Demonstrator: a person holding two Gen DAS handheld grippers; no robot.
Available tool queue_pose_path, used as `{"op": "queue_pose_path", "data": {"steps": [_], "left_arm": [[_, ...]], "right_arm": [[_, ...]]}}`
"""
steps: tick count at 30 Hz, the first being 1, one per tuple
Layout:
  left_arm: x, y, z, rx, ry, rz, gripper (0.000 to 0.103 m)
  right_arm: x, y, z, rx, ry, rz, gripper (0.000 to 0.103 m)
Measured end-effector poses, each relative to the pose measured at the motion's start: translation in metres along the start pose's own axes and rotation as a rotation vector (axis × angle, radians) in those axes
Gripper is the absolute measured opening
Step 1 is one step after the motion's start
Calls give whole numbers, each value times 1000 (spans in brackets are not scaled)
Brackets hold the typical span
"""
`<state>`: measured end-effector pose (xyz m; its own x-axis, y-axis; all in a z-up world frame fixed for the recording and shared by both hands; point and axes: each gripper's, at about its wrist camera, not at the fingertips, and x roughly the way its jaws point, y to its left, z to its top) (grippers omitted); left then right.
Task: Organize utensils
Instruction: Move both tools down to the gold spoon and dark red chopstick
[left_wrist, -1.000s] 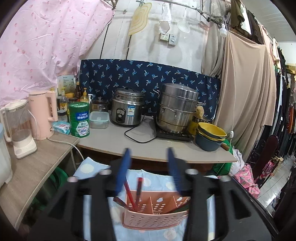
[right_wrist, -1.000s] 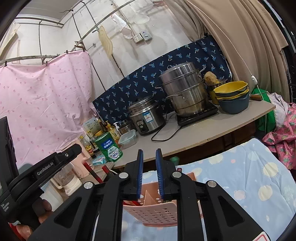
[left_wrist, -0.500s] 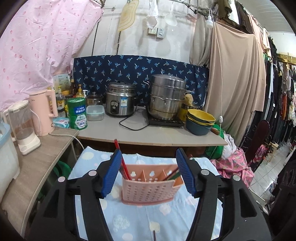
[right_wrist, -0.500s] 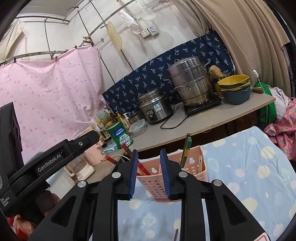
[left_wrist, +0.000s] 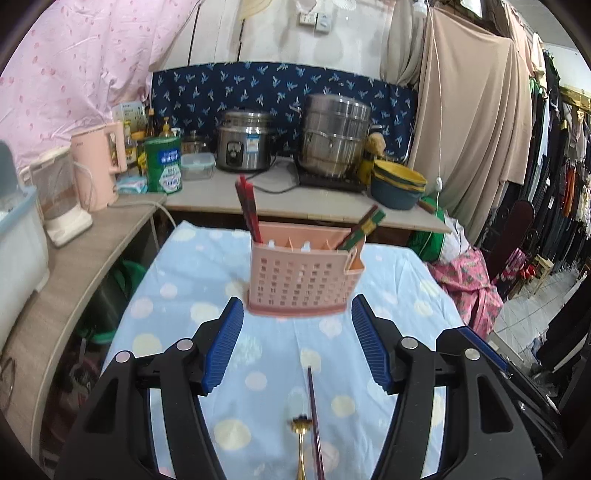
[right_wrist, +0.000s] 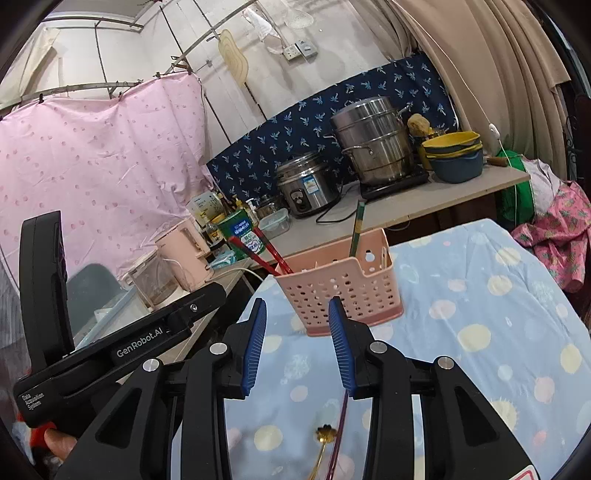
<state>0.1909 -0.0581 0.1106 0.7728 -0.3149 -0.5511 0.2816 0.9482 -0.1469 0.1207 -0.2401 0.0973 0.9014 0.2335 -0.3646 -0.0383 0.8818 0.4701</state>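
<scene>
Both claws have backed off the basket (left_wrist: 299, 280) at frame centre, left claw (left_wrist: 297, 347) open and empty, right claw (right_wrist: 297, 345) empty and opening, so the chopstick (left_wrist: 314, 413) and spoon (left_wrist: 301, 435) at bottom come next.

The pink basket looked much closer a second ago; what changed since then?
Both claws backed away from the pink utensil basket. The right claw, nearly shut before, is opening with nothing between its pads; the left claw opened wider and is empty. A gold fork and a dark chopstick came into view on the cloth. The basket and its red chopsticks stayed put.
</scene>
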Motion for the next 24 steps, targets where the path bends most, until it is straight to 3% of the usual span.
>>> {"op": "queue_pose_path", "data": {"steps": [12, 24], "left_arm": [[0, 3, -69, -18, 142, 14, 58], [0, 13, -119, -40, 229, 40, 58]], "right_arm": [[-19, -17, -70, 68, 138, -29, 35], [-32, -23, -120, 65, 232, -66, 35]]}}
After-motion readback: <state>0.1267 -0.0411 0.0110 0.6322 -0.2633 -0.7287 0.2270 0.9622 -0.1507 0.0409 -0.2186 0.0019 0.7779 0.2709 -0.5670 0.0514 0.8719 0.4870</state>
